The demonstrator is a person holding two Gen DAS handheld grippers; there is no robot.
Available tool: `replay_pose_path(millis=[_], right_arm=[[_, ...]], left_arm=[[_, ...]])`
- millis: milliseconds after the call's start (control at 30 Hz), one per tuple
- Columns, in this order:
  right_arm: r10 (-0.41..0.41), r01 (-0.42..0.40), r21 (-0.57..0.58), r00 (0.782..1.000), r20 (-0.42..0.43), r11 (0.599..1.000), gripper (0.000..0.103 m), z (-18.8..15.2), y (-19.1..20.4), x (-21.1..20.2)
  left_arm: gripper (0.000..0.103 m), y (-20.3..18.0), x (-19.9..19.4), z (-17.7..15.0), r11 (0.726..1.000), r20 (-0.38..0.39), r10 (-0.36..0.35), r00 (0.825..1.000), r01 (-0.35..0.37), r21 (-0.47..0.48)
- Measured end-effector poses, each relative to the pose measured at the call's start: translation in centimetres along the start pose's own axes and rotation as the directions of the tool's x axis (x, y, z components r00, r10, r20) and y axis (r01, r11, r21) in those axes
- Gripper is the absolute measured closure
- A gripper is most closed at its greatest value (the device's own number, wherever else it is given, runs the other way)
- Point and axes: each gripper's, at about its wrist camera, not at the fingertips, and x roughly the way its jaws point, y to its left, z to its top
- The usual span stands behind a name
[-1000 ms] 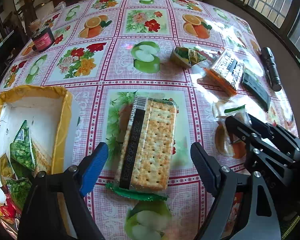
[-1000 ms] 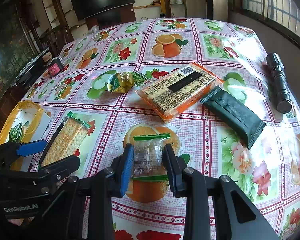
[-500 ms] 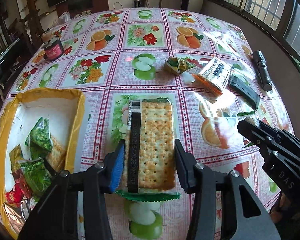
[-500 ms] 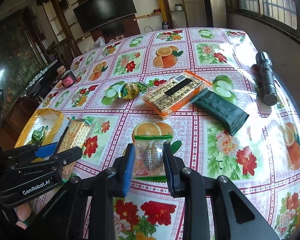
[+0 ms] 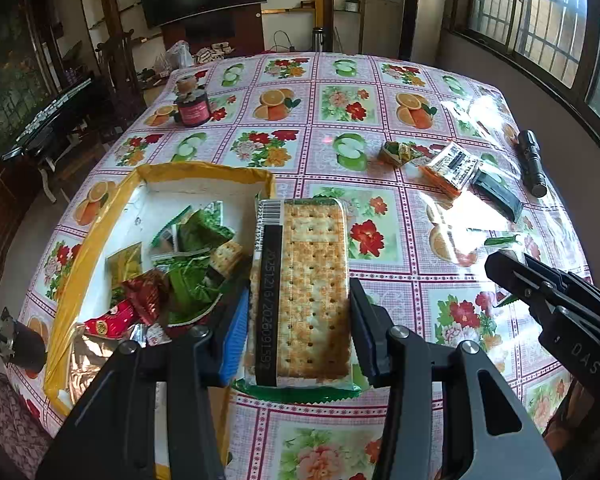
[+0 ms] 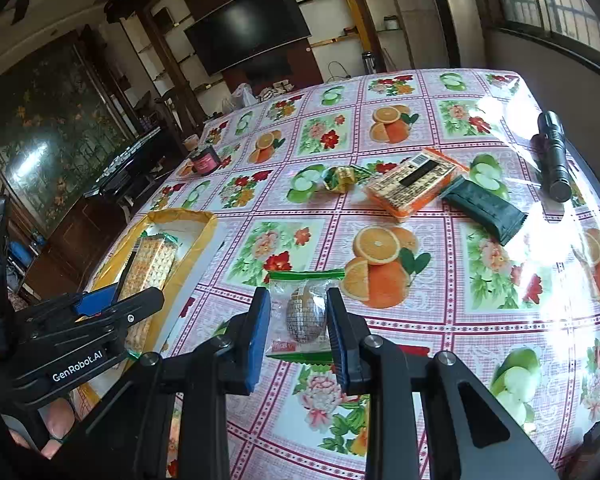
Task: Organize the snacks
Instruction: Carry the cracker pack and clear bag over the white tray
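Two packets were in my grip: the left tongs (image 5: 298, 320) clenched the cracker pack (image 5: 300, 300), its long axis pointing straight ahead, raised beside the yellow box (image 5: 100, 216) to its left; the right tongs (image 6: 298, 328) gripped a small clear snack bag (image 6: 304, 312) over the bench (image 6: 420, 320), farther from the box.

Black flashlight (image 6: 555, 160), perhaps a pink-labelled jar (image 5: 192, 109), on floral tablecloth (image 6: 440, 340)

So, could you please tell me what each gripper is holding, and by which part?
The left gripper clamps the cracker pack across its long sides near the lower end. The right gripper pinches the small clear packet by its sides.
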Motion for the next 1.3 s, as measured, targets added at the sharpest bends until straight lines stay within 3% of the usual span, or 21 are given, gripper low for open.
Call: replay_pose_path(millis=[700, 1300], right_arm=[[0.138, -0.142, -0.123, 0.989, -0.044, 0.982, 0.075, -0.6, 8.7, 1.9], [0.193, -0.208, -0.202, 0.977, -0.092, 0.957, 0.075, -0.4, 13.8, 4.5]], left_arm=[[0.055, 7.7, -3.0, -2.3, 0.991, 0.033, 0.086, 0.996, -0.081, -0.11], [0.055, 12.6, -2.8, -3.1, 0.974, 0.016, 0.139, 0.99, -0.133, -0.186]])
